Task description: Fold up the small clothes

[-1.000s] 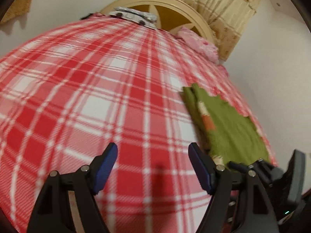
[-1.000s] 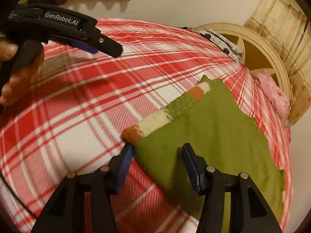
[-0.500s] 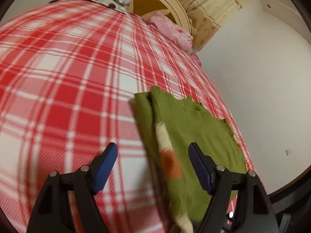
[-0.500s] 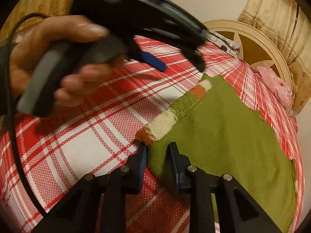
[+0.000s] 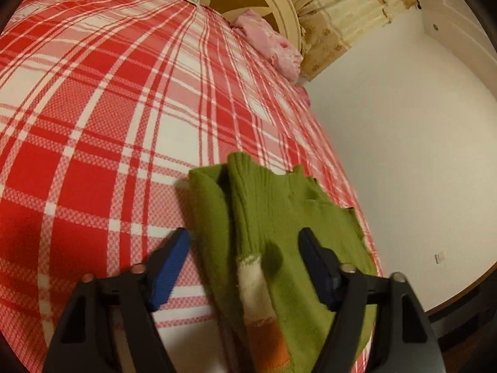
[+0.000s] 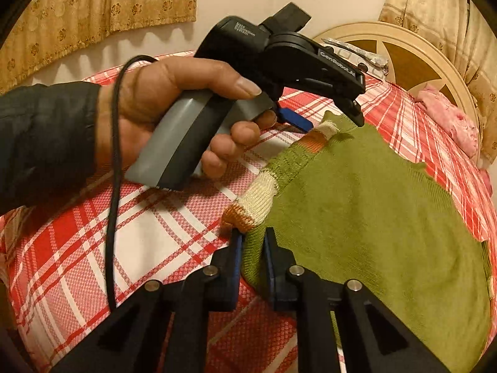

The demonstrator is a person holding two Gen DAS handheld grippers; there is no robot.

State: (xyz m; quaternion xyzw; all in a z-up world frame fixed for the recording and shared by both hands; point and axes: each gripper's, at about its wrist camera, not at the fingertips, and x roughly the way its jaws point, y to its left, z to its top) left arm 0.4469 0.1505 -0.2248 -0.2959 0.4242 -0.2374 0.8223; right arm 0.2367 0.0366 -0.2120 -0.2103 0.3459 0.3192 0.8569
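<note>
A small green knit sweater (image 6: 366, 205) lies flat on the red plaid bed (image 6: 149, 236). Its striped sleeve (image 6: 261, 195), banded cream, orange and green, lies folded along the left edge. My right gripper (image 6: 252, 248) is shut on the sweater's near corner by the sleeve cuff. My left gripper (image 5: 243, 264) is open, its fingers either side of the striped sleeve (image 5: 253, 276) at the sweater's upper part (image 5: 264, 199). In the right wrist view the left gripper (image 6: 329, 118) hovers over the sleeve's far end, held by a hand.
A cream headboard (image 6: 403, 49) and a pink pillow (image 6: 447, 121) are at the bed's far end. The white wall (image 5: 403, 143) runs close along the bed's right side. Curtains (image 6: 93, 3) hang behind.
My right gripper has closed on the sweater's near corner. My left gripper has swung right and down, from over bare plaid to over the sleeve, still open.
</note>
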